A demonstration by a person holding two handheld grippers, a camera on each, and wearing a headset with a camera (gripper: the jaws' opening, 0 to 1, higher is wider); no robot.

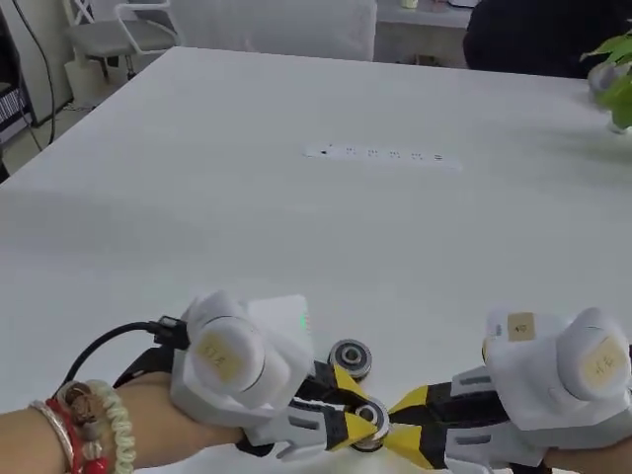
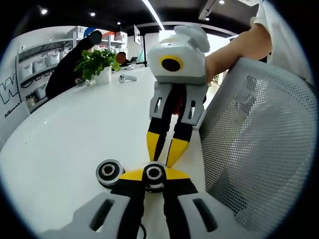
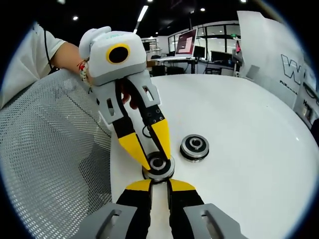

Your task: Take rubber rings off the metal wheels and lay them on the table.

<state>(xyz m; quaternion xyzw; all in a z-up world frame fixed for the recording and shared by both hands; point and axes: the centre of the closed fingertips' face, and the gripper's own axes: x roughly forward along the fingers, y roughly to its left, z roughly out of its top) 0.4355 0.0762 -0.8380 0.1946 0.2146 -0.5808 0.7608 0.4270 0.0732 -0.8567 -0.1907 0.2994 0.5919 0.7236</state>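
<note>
A metal wheel with a black rubber ring (image 1: 371,416) lies at the near edge of the white table (image 1: 296,227). My left gripper (image 1: 357,423) is shut on it, with its yellow tips on either side of the wheel (image 2: 154,175). My right gripper (image 1: 392,422) meets it from the opposite side, its yellow fingertips (image 2: 173,151) close together on the ring's edge. From the right gripper view the same wheel (image 3: 158,167) sits just past my own tips. A second ringed wheel (image 1: 351,357) (image 2: 109,172) (image 3: 194,147) rests free on the table beside them.
A flush socket strip (image 1: 380,153) runs across the table's middle. A potted plant (image 1: 617,79) stands at the far right edge and a white controller (image 2: 127,78) lies near it. A mesh chair back (image 2: 249,149) is close behind the near edge.
</note>
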